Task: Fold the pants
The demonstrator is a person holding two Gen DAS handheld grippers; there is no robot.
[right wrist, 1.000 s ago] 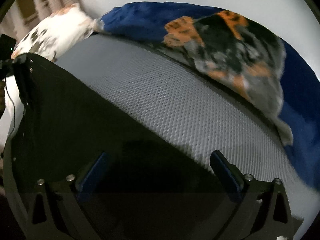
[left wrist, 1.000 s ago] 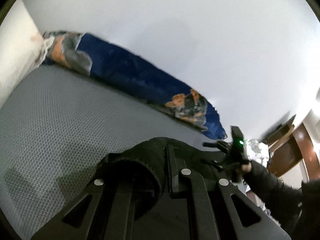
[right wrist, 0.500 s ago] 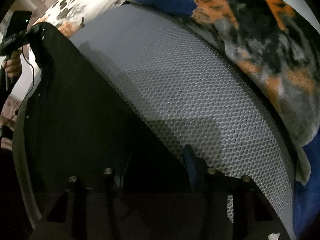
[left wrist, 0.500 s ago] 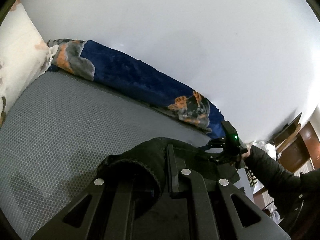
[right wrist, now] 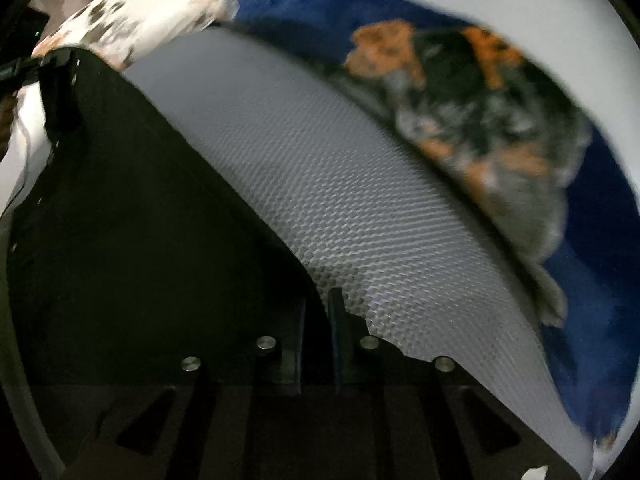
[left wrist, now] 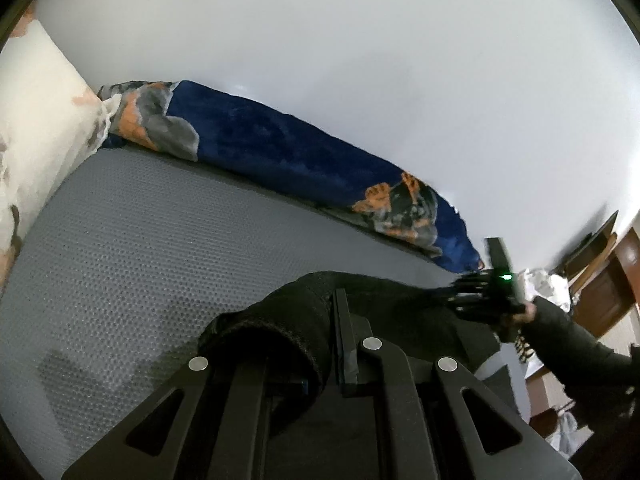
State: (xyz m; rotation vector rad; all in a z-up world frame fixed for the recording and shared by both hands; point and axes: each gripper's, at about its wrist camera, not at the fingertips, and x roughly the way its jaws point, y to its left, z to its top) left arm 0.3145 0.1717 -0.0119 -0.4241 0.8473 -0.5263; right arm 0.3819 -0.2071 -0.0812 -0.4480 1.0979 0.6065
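- The left gripper point(left wrist: 320, 336) has its jaws brought fully together on a bunched fold of the black pants point(left wrist: 280, 320); the cloth wraps over and around the left finger, and the right finger stands bare beside it.
- The right gripper point(right wrist: 316, 320) is closing: its two fingers stand almost together, with the edge of the pants point(right wrist: 140, 220) pinched between them.
- In the left wrist view the right gripper point(left wrist: 476, 292) shows at the far end of the garment, held by a hand point(left wrist: 524, 314) in a dark sleeve point(left wrist: 580, 352), with a green light lit on its body.
- The pants stretch between the two tools over a grey honeycomb-patterned mattress point(left wrist: 140, 240); in the right wrist view they fill the left half of the picture as a dark sheet.
- Along the far edge of the mattress lies a blue blanket point(left wrist: 280, 148) with orange and grey patches, against a pale wall point(left wrist: 360, 60).
- A white patterned pillow point(left wrist: 44, 112) sits at the blanket's end.
- Wooden furniture point(left wrist: 608, 288) shows at the right margin of the left wrist view.
- No container is in sight.
- A second ago the right gripper's fingers stood wide apart over the dark cloth; half a second ago they were partway in; now they are nearly closed on its edge.
- The left gripper's hold on the bunched fold looks the same as before.
- The right wrist view is blurred, more so than the earlier frames.
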